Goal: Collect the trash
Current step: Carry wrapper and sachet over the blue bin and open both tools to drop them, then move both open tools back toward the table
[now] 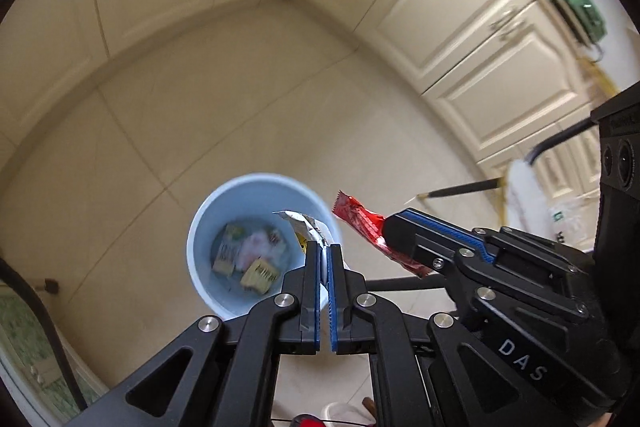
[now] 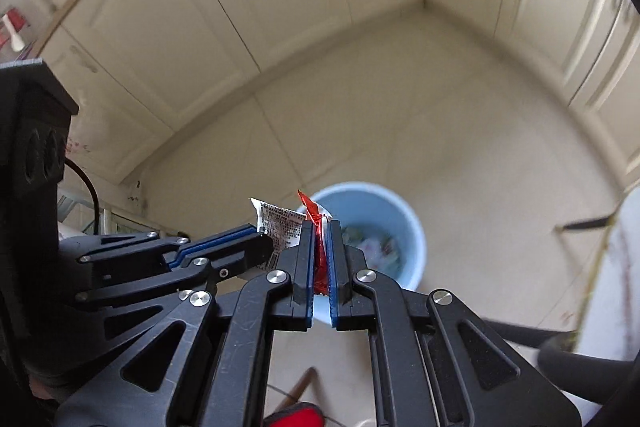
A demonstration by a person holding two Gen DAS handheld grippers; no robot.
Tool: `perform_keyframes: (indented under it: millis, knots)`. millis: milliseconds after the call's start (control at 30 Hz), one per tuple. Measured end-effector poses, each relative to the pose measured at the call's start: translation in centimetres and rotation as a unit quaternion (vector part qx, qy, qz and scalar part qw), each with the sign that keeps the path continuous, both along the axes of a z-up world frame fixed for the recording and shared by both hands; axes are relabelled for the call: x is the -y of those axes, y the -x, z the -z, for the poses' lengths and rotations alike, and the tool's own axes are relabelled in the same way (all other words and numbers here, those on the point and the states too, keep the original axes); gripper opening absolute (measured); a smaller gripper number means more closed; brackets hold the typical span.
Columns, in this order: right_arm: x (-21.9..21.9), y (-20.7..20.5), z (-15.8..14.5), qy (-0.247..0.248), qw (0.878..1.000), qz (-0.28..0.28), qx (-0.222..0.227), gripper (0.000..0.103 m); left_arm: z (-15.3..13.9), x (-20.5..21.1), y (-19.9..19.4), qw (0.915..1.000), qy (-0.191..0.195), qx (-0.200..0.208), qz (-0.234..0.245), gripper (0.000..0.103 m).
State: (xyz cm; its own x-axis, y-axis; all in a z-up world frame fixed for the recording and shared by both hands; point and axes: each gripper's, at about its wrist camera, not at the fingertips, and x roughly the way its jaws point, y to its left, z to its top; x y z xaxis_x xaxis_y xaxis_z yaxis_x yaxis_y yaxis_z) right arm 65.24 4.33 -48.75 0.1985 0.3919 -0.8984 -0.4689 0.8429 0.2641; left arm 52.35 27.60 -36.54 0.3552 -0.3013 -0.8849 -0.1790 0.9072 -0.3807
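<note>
The left gripper (image 1: pixel 325 255) pinches a crinkly white wrapper (image 1: pixel 306 227) with tiny black print. Its blue ridged pads (image 1: pixel 318 287) are pressed almost together, with only the thin wrapper between them. The wrapper sticks up from the tips in the lower middle of the left view, right over the light blue bin (image 1: pixel 200 227). I think it is held there so it can fall straight in.

The right gripper (image 2: pixel 319 251) pinches a shiny red wrapper (image 2: pixel 318 247) the same way, squeezed tight. In the left view this red wrapper (image 1: pixel 360 223) is long and flat with a zigzag end, and it hangs just beside the bin's right edge.

The bin (image 2: pixel 408 227) is round, smooth plastic and stands on pale floor tiles (image 1: pixel 200 99). At its bottom lie yellow and pink bits of trash (image 1: pixel 248 255), so some collecting looks done. Cream cupboard doors (image 1: pixel 460 15) with curved panels fill the upper right.
</note>
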Motion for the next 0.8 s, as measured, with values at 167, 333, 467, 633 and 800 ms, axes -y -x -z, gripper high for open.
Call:
perform_keyframes:
  millis: [167,333,467,633,800]
  knots:
    - [0.7,-1.6,4.9,-0.008,0.999,0.005,-0.042,0.015,2.9,0.1,-2.5,0.9994,-0.004,-0.033,0.003,0.001]
    - [0.8,-1.8,5.9,0.007,0.999,0.005,-0.034,0.018,4.4,0.2,-4.6,0.9983,-0.022,-0.053,-0.002,0.02]
    - [1.1,-1.6,4.8,0.021,1.0,0.014,-0.016,0.028,3.7,0.0,-4.9,0.9982,-0.019,-0.051,-0.028,0.036]
    - [1.1,-0.3,1.2,0.016,1.0,0.009,0.014,0.041,-0.9,-0.2,-2.8,0.996,-0.054,-0.013,-0.07,0.045]
    - [0.7,1.5,-4.1,0.007,0.997,0.005,0.071,0.059,-8.3,0.1,-0.4,0.9876,-0.108,0.058,-0.097,0.055]
